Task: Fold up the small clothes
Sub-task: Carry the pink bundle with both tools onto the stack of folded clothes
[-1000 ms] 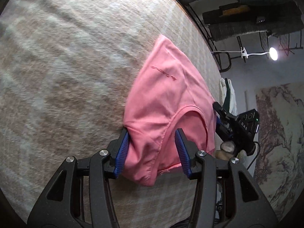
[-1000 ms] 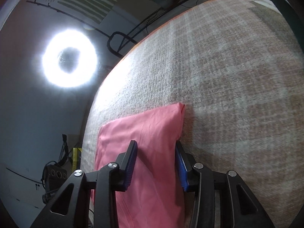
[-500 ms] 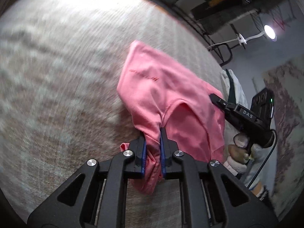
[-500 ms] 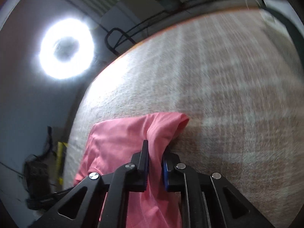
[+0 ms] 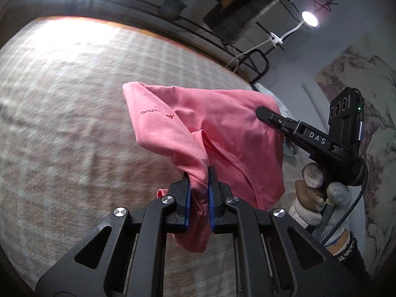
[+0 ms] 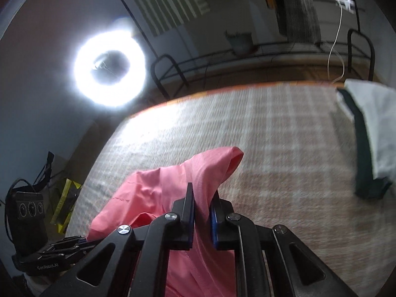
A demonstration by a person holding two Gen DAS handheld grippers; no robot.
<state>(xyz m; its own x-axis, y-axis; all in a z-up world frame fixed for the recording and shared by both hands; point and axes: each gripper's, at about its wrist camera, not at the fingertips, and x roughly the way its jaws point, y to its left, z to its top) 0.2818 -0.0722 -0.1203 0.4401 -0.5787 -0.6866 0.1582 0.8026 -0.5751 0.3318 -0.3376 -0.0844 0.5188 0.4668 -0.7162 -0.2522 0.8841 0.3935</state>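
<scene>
A small pink garment [image 5: 222, 133] with dark red lettering hangs lifted off the plaid cloth surface [image 5: 61, 123]. My left gripper [image 5: 198, 173] is shut on a bunched edge of it. In the left wrist view the right gripper [image 5: 259, 111] pinches the far edge, held by a gloved hand [image 5: 319, 193]. From the right wrist, the same pink garment [image 6: 158, 198] drapes over the jaws, and my right gripper [image 6: 201, 195] is shut on a fold of it. The left gripper's body [image 6: 54, 255] shows at the lower left, its fingertips hidden.
A folded white and dark green cloth [image 6: 371, 133] lies on the plaid surface [image 6: 284, 148] at the right. A bright ring light [image 6: 110, 68] and a metal rail [image 6: 259, 47] stand beyond the far edge. A clip lamp [image 5: 309, 19] shines at the back.
Both grippers went from open around the pink garment's edges to shut on them. Both then rose, and the garment lifted off the surface and bunched up between them.
</scene>
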